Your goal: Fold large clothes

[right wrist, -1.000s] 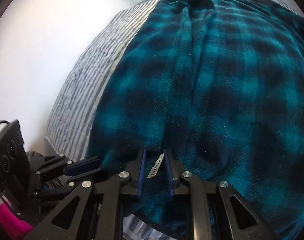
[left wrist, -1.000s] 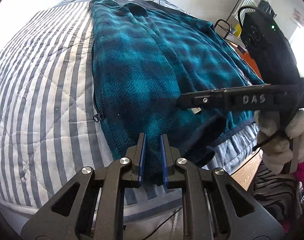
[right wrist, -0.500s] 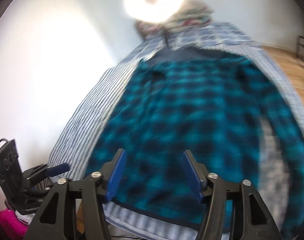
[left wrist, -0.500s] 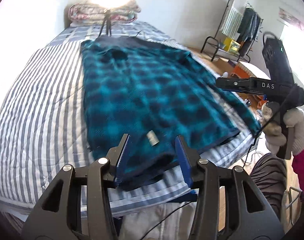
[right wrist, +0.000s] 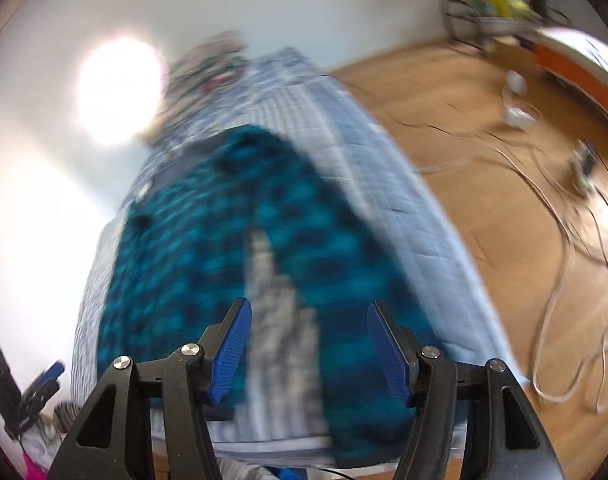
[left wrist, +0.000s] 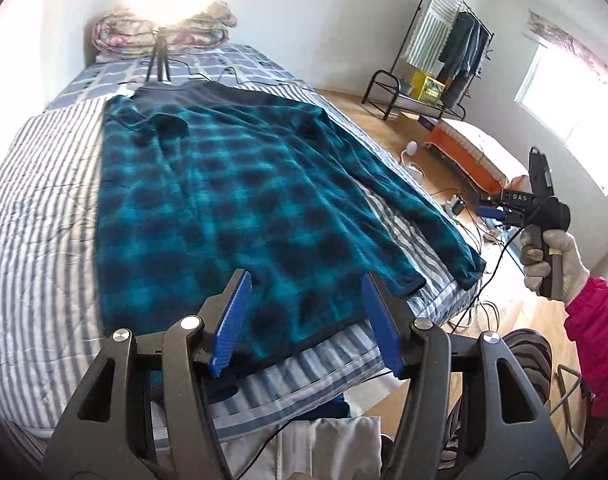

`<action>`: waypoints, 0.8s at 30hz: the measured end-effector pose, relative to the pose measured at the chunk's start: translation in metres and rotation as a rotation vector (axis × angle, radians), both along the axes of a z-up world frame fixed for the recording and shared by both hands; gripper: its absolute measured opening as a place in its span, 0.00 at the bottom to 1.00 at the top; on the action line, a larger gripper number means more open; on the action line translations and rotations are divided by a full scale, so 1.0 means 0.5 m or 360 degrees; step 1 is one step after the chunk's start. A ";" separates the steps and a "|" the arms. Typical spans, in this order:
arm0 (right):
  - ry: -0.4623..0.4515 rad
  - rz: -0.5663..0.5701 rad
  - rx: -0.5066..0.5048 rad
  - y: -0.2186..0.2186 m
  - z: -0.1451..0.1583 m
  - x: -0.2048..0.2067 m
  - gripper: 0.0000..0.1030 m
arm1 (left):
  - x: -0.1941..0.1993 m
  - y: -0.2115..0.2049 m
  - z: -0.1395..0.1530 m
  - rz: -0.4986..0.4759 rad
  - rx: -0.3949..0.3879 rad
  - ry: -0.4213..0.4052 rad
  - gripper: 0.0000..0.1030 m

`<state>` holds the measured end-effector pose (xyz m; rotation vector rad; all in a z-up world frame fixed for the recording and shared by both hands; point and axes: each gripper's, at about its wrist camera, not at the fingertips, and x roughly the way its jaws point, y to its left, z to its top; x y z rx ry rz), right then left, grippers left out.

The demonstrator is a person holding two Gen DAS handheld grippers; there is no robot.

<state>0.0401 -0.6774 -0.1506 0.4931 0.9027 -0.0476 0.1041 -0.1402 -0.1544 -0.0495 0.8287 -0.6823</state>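
Now hem laid flat: left gripper [left wrist: 305, 322] and right gripper [right wrist: 307, 350] jaws just opened, wide, empty; next, pinch sleeve [left wrist: 423, 216] at 3 o'clock, fold inward across shirt [left wrist: 224, 200].

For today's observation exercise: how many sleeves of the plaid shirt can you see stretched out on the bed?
1: the sleeve runs along the right side of the plaid shirt, its cuff near the bed corner. The other sleeve may be hidden.

A second ago both grippers were pinched on the near hem of the teal plaid shirt [left wrist: 232, 208]. Now the left gripper [left wrist: 305, 320] has been opening and is lifted off the hem with nothing between its pads. The right gripper [right wrist: 307, 350] also released and swung away towards the sleeve side.
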 end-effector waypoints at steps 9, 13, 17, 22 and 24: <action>0.0172 -0.0201 0.0132 -0.126 -0.117 -0.036 0.56 | 0.014 -0.056 -0.017 -0.0097 0.0021 0.0042 0.58; 0.0222 -0.0164 0.0119 -0.123 -0.145 -0.037 0.51 | 0.013 -0.070 -0.017 -0.0122 0.0014 0.0045 0.58; 0.0283 -0.0085 0.0003 -0.097 -0.150 -0.029 0.21 | 0.010 -0.072 -0.017 -0.0129 0.0014 0.0046 0.58; 0.0210 -0.0082 -0.0071 -0.072 -0.103 -0.053 0.00 | 0.012 -0.069 -0.020 -0.0132 0.0000 0.0061 0.58; 0.0156 -0.0082 -0.0055 -0.062 -0.075 -0.065 0.00 | 0.012 -0.066 -0.022 -0.0135 -0.0014 0.0067 0.58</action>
